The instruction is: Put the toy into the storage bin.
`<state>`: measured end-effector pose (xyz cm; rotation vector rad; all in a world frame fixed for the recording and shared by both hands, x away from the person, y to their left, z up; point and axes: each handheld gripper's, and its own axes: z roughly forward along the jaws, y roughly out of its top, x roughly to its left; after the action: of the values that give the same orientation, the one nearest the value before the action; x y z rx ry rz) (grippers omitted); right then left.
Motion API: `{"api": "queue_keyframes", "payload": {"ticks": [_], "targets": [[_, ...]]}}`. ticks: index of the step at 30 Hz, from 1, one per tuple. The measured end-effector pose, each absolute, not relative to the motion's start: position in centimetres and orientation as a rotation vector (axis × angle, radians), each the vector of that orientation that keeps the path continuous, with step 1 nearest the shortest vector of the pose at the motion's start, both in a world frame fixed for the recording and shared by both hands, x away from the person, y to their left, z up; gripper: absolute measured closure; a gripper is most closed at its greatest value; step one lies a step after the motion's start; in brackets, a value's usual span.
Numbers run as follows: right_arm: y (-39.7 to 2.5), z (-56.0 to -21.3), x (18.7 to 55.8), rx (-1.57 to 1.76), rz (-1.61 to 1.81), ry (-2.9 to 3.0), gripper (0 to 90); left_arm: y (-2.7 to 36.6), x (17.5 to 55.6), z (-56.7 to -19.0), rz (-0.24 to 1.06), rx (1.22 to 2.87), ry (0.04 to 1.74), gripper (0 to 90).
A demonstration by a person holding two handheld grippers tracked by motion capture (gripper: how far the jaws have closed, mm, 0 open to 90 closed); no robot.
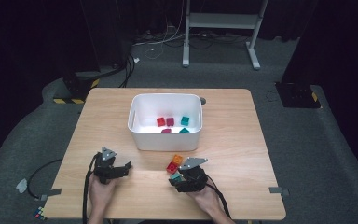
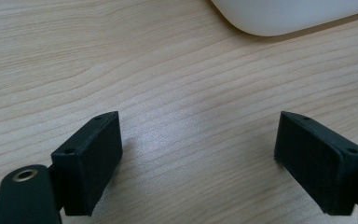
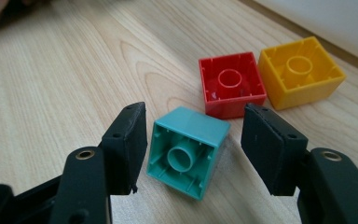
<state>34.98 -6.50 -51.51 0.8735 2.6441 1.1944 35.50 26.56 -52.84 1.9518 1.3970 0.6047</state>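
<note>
A teal brick [image 3: 189, 151] lies on its side on the wooden table [image 1: 233, 140], hollow side facing me, between the jaws of my right gripper [image 3: 196, 116]. The gripper is open: one jaw rests at the brick's left face and the other stands a little off its right face. Just beyond lie a red brick [image 3: 233, 84] and a yellow-orange brick [image 3: 300, 70], also with their hollow sides showing. From above, the teal brick [image 1: 175, 177] sits at my right gripper [image 1: 178, 179]. My left gripper [image 2: 199, 119] is open over bare wood, and from above this left gripper [image 1: 123, 168] is near the table's front left.
A white bin [image 1: 165, 140] stands mid-table holding red, magenta and teal bricks. Its rounded corner [image 2: 284, 18] shows beyond my left gripper. Cables trail off the table's front left. A white stand and black equipment sit on the floor behind.
</note>
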Motion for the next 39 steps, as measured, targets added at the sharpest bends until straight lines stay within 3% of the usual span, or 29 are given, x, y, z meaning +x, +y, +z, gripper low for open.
{"api": "queue_keyframes", "payload": {"ticks": [12, 39], "targets": [[-6.7, -51.5, 34.9, 0.846, 1.14, 2.636, 56.3, 26.5, 35.5, -52.9, 0.605, 1.948, 1.398, 15.0], [-9.1, -49.0, 34.9, 0.829, 1.201, 2.581, 58.9, 26.6, 35.5, -52.8, 0.605, 1.953, 1.396, 15.0]]}}
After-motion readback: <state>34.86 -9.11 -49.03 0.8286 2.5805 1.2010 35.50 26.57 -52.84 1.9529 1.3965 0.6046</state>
